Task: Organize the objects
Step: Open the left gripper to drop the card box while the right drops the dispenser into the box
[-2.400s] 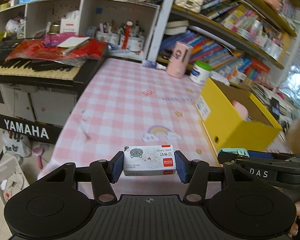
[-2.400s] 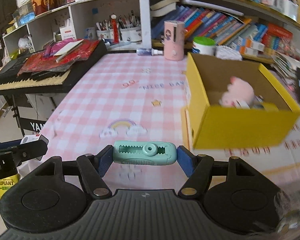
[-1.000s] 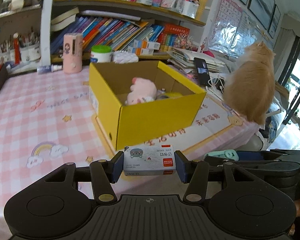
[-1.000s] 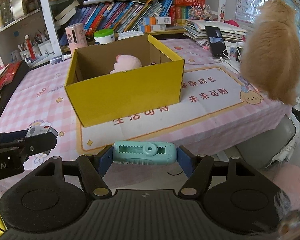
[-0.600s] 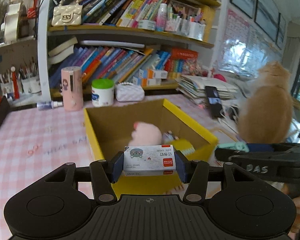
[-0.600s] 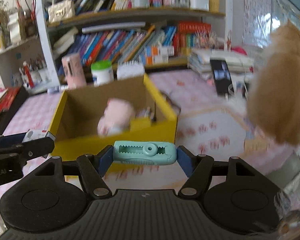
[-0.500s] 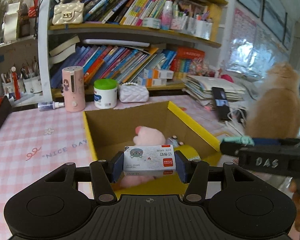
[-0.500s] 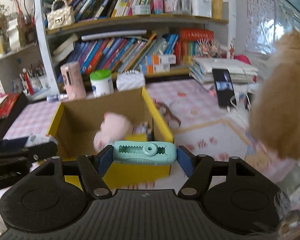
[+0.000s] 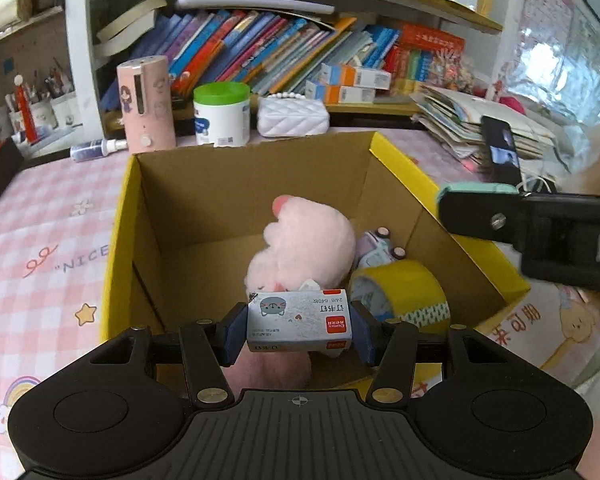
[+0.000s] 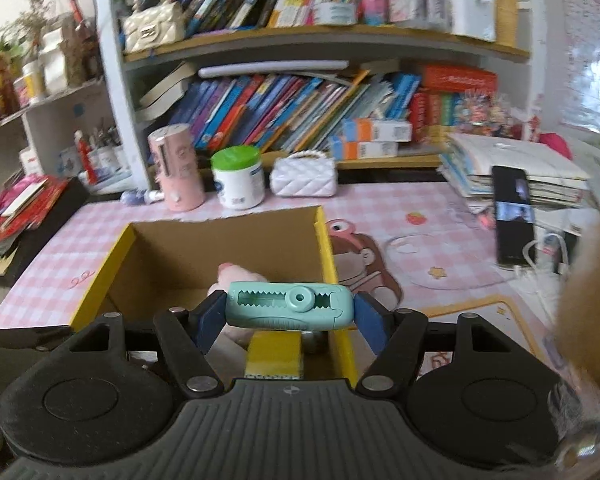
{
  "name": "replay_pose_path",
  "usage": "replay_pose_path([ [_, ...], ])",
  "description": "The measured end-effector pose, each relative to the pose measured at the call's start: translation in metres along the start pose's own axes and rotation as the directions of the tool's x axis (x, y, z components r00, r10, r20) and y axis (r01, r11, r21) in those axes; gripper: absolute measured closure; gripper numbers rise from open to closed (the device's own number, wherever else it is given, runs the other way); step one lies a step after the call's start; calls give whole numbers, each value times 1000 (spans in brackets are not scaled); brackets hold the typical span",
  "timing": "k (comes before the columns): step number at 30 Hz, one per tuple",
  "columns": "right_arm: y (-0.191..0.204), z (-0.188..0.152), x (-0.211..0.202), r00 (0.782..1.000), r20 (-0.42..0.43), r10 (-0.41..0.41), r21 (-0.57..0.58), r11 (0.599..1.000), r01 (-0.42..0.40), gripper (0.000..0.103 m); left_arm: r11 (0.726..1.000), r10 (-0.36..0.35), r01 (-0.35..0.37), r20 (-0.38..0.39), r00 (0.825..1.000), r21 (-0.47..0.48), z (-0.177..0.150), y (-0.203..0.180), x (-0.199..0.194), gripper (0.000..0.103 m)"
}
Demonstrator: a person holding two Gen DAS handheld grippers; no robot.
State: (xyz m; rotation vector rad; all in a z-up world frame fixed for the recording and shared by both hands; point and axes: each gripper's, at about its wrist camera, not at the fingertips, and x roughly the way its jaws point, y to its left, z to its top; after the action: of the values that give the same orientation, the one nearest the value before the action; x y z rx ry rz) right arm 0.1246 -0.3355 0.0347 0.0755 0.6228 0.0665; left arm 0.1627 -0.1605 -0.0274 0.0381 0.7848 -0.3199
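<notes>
My left gripper [image 9: 299,334] is shut on a small white staple box [image 9: 299,319] with a cat picture, held over the near end of the open yellow cardboard box [image 9: 124,216]. Inside the box lie a pink plush toy [image 9: 304,246], a yellow tape roll [image 9: 400,292] and a small toy car [image 9: 376,246]. My right gripper [image 10: 289,316] is shut on a mint-green cutter-like tool [image 10: 289,305], held above the box's right side [image 10: 324,240]. In the left wrist view the right gripper [image 9: 540,232] shows over the box's right wall.
A pink cylinder [image 9: 146,102], a green-lidded white jar [image 9: 220,114] and a white quilted purse [image 9: 294,116] stand behind the box, below bookshelves [image 10: 300,112]. A phone [image 10: 514,216] leans on stacked papers at right. Orange cat fur [image 10: 592,300] is at far right.
Both grippers have moved closer and higher over the yellow box, so that I look down into it. Each still holds its object.
</notes>
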Motion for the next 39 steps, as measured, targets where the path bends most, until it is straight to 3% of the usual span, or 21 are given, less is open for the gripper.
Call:
replay_pose_path([
  [4, 2, 2, 15, 999, -29, 46, -24, 999, -47, 36, 1000, 25, -25, -8, 1000, 4, 1, -2, 1, 49],
  [9, 1, 4, 30, 996, -50, 79, -40, 996, -81, 36, 995, 70, -76, 101, 992, 65, -3, -8, -23, 44],
  [13, 2, 5, 40, 992, -69, 105, -47, 993, -108, 36, 986, 105, -121, 142, 984, 112, -12, -9, -49, 37],
  [19, 20, 4, 60, 980, -118, 158, -123, 977, -173, 36, 982, 181, -188, 163, 970, 31, -27, 6, -81, 27],
  [26, 33, -15, 90, 972, -207, 111, -227, 961, -158, 36, 977, 209, -201, 166, 964, -63, -42, 22, -104, 27],
  [29, 35, -22, 89, 974, -205, 96, -264, 953, -150, 35, 968, 243, -229, 167, 956, -99, -47, 28, -111, 27],
  [31, 33, -22, 86, 977, -195, 90, -243, 960, -137, 26, 959, 274, -255, 177, 945, -122, -46, 33, -116, 15],
  [33, 30, -20, 77, 983, -165, 79, -207, 972, -113, 18, 954, 294, -272, 204, 934, -131, -44, 38, -123, 9],
  [39, 32, -16, 29, 1000, -26, 13, -116, 993, -16, 11, 953, 299, -273, 260, 918, -130, -35, 51, -138, 7],
])
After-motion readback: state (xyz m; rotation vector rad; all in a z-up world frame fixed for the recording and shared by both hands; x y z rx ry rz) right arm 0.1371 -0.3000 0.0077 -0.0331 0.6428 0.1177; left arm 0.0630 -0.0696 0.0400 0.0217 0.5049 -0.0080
